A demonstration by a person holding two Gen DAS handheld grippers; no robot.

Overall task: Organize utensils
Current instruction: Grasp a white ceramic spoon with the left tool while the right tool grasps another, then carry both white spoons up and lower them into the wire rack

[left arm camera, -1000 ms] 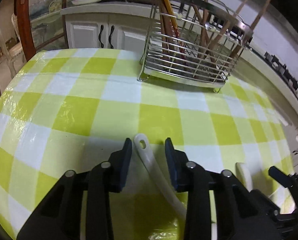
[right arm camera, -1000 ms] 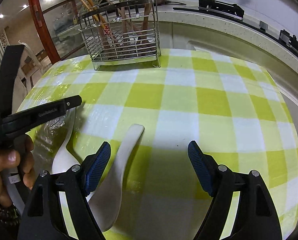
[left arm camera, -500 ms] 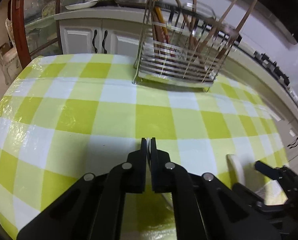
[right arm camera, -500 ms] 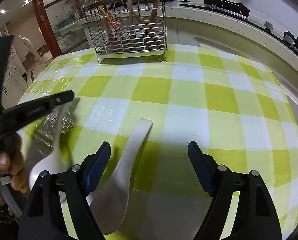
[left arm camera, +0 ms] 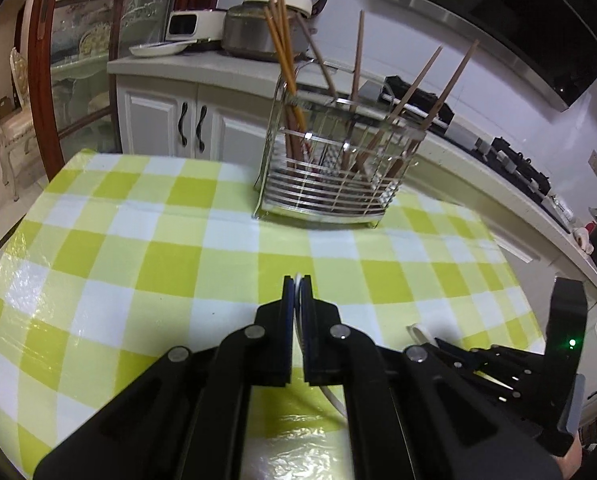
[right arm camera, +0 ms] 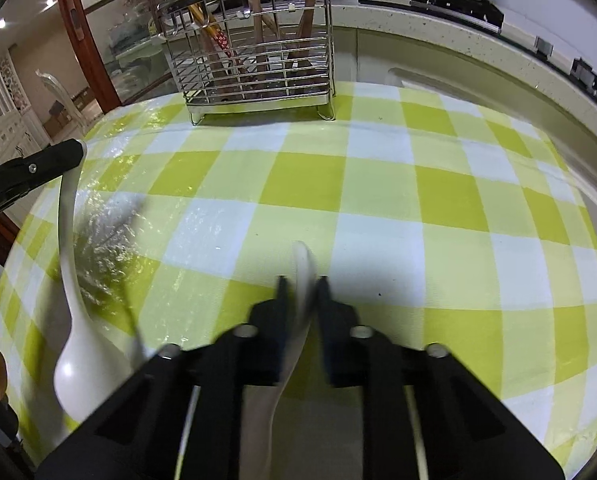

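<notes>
**Between each pair of jaws, a white spoon, with the rack straight ahead**

Near the table's front edge, well short of the rack (left arm camera: 330, 168), two white spoons are gripped by their handles. The left spoon (right arm camera: 74, 320) hangs almost upright: handle tip at the top, pinched in the left gripper (left arm camera: 297, 280), bowl at the bottom, just above or on the cloth; I cannot tell which. The right spoon (right arm camera: 304, 276) lies low, its long axis running away from the hand toward the rack, handle tip pointing at it and bowel end hidden under the tool. The right gripper (right arm camera: 301, 284) has just been closing, and its jaws now clasp that handle from both sides.

From both spoons the rack lies directly forward, across bare green-and-white checked cloth (right arm camera: 378, 184). It is a wire basket standing upright, open at the top, with chopsticks (left arm camera: 282, 40) leaning out. Judging by this, each spoon must rise above the rim and go in lengthwise. Neither hand looks clearly nearer.
</notes>
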